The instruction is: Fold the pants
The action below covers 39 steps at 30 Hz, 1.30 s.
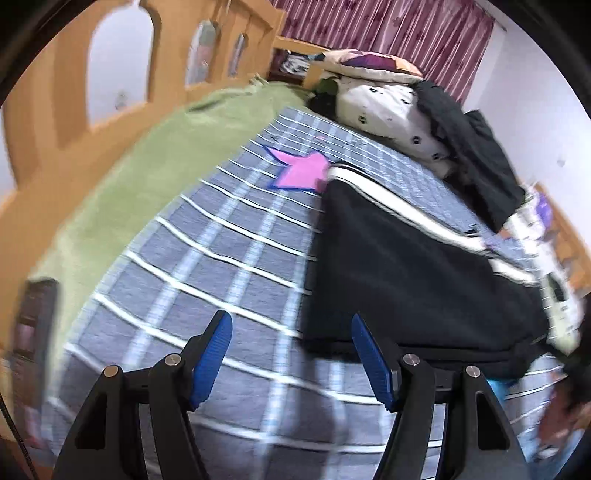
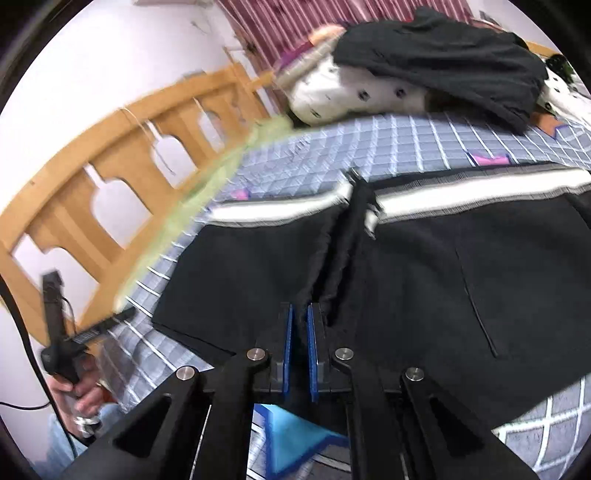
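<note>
Black pants (image 1: 399, 273) with a white stripe lie folded on a grey checked bedspread (image 1: 207, 266). My left gripper (image 1: 291, 354) is open and empty, above the bedspread just left of the pants' near edge. In the right wrist view the pants (image 2: 461, 288) fill the middle, with the white striped band along their far side. My right gripper (image 2: 300, 317) is shut on a raised ridge of the black fabric at the pants' near edge. The left gripper (image 2: 85, 332) shows at lower left in a hand.
A wooden bed rail (image 1: 74, 122) and a green blanket (image 1: 147, 162) run along the left. Pillows (image 1: 391, 107) and a dark garment (image 1: 476, 155) are piled at the head. A pink star (image 1: 299, 173) marks the bedspread. Maroon curtains (image 1: 388, 29) hang behind.
</note>
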Tool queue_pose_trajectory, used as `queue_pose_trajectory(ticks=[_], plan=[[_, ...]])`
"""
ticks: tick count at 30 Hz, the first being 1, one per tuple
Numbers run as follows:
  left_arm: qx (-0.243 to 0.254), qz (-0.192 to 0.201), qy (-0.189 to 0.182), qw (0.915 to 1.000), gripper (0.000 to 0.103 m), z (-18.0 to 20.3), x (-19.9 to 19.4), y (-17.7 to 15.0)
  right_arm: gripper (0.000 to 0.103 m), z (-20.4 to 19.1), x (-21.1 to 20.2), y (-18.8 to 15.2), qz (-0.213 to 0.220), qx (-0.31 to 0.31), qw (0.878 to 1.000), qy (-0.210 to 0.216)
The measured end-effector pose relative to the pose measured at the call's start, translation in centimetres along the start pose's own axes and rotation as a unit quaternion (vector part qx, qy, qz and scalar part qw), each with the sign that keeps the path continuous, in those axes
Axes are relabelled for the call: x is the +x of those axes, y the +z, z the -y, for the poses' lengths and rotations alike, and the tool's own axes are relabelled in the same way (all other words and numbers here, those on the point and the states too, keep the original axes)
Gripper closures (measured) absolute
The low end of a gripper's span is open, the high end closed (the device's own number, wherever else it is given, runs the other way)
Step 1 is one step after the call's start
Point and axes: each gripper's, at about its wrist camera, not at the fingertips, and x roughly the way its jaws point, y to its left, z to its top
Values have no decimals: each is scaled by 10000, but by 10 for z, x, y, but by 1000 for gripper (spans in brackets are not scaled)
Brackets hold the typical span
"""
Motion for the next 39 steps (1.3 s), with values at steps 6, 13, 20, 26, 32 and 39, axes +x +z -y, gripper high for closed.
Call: queue_pose_trajectory(ticks=[6, 13, 20, 26, 32, 39], plan=[[65, -349, -157, 9992, 38, 15, 29, 1, 87, 6, 21, -4, -292, -174, 9990, -285], [357, -337, -24, 9988, 38, 31, 39, 15, 62, -2, 20, 65, 263, -742, 9943, -717], [341, -494, -81, 9982, 38, 35, 50, 14, 63, 4, 99, 119, -242, -852, 9935, -716], [224, -467, -145, 9986, 38, 31, 49, 9, 96, 22, 120, 119, 33, -684, 9936, -895], [232, -372, -19, 9990, 38, 35, 52, 6, 82, 16, 105, 116, -190, -812, 9920, -948], [144, -297, 28, 9995, 38, 35, 52, 5, 50, 37, 38, 89, 183, -343, 9936, -1063]])
